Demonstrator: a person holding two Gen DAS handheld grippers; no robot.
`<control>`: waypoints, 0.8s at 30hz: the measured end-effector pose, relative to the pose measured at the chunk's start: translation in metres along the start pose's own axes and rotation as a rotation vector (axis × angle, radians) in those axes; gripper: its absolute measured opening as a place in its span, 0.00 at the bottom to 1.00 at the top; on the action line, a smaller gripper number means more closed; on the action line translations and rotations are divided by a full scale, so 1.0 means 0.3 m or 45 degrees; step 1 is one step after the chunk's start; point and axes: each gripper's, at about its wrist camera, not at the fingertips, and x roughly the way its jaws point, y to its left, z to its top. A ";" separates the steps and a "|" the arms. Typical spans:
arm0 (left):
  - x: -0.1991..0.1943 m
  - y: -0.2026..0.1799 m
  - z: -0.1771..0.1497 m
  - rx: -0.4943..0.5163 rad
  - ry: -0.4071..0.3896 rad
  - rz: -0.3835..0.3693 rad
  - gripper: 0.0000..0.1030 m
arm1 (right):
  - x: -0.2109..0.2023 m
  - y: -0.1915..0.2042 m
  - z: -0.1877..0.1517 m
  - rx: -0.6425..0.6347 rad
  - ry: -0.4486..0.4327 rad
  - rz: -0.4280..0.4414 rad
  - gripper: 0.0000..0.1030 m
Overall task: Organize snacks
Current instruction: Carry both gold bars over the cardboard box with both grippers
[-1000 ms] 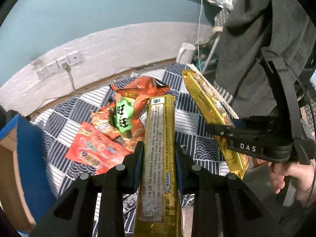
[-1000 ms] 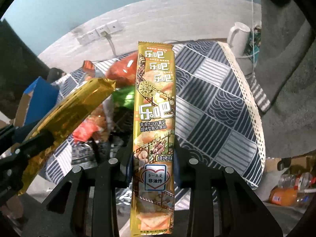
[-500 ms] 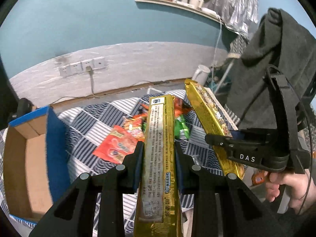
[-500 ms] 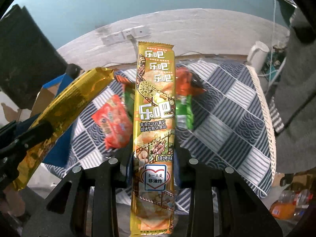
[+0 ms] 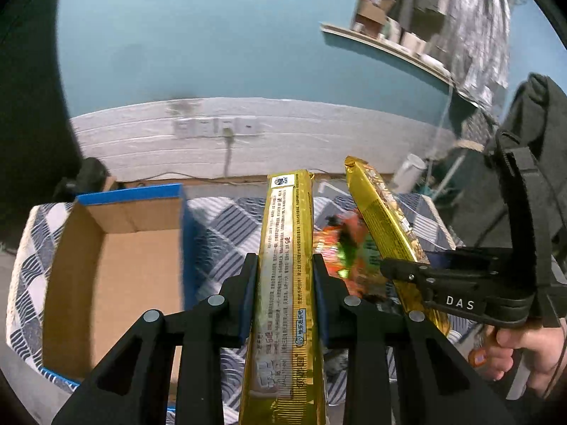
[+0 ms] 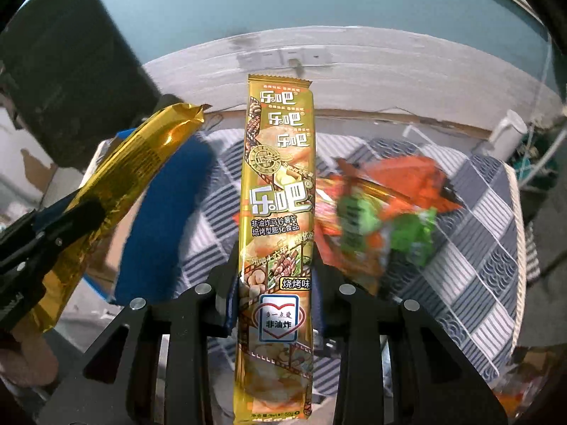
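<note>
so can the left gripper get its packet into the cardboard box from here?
Probably yes. The left gripper is shut on its gold packet, and the cardboard box sits open-topped just to its left on the cloth. Nothing shows between them; the right gripper and snack pile lie on the other side.

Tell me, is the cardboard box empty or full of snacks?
Empty, as far as shown: the cardboard box shows only bare brown floor. Its near corner hides behind the left gripper.
</note>
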 end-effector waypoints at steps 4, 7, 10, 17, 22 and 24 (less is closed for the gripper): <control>-0.014 0.094 -0.015 -0.055 -0.017 0.058 0.28 | 0.035 0.110 0.028 -0.058 0.012 0.029 0.30; -0.025 0.168 -0.026 -0.097 -0.033 0.096 0.28 | 0.068 0.190 0.045 -0.105 0.024 0.049 0.30; -0.037 0.247 -0.037 -0.140 -0.049 0.132 0.28 | 0.106 0.274 0.060 -0.145 0.038 0.069 0.30; -0.053 0.442 -0.078 -0.246 -0.056 0.228 0.28 | 0.205 0.443 0.118 -0.217 0.081 0.130 0.30; -0.049 0.565 -0.102 -0.335 -0.036 0.286 0.28 | 0.265 0.534 0.137 -0.255 0.123 0.163 0.30; -0.045 0.597 -0.107 -0.355 -0.027 0.300 0.28 | 0.282 0.567 0.143 -0.267 0.133 0.168 0.30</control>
